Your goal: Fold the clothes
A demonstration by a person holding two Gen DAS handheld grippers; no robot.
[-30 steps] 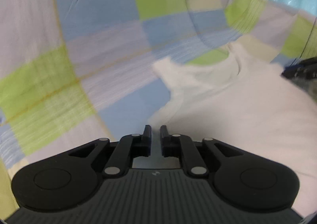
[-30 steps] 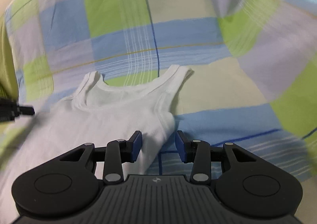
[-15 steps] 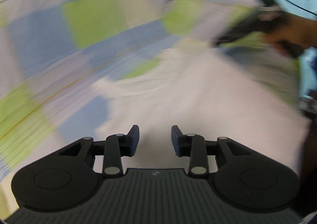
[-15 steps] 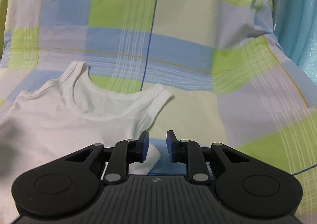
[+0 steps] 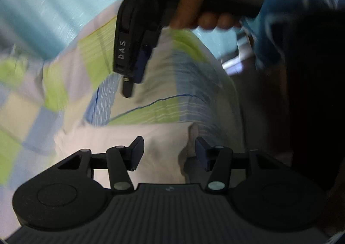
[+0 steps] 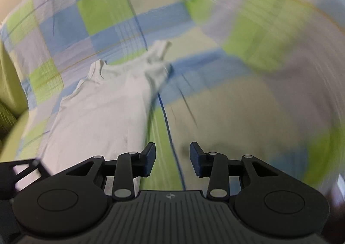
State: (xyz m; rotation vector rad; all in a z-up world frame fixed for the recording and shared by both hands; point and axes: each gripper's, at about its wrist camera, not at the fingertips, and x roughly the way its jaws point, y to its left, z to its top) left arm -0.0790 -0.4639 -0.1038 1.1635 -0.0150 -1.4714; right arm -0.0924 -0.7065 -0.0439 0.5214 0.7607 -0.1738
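A white tank top point(image 6: 103, 110) lies on the checked bedsheet point(image 6: 103, 13), its straps point(image 6: 160, 49) pointing away from me. In the right wrist view it sits left of and ahead of my right gripper point(image 6: 172, 157), which is open and empty over the sheet just off the garment's right edge. My left gripper point(image 5: 169, 151) is also open and empty, hovering over white cloth point(image 5: 151, 136) near the garment's edge. In the left wrist view the right gripper point(image 5: 131, 80) hangs above, seen side-on and pointing down. Both views are blurred.
A hand point(image 5: 207, 0) with a blue sleeve point(image 5: 291, 17) holds the right tool, and a dark body fills the right side. The green, blue and cream sheet point(image 5: 151, 114) drops off at its edge to the right. A black linkage point(image 6: 21, 168) crosses the right view's lower left.
The left gripper went from nearly shut to wide open and swung right toward the person. The right gripper narrowed by the armhole, then opened and pulled back along the garment's right side.
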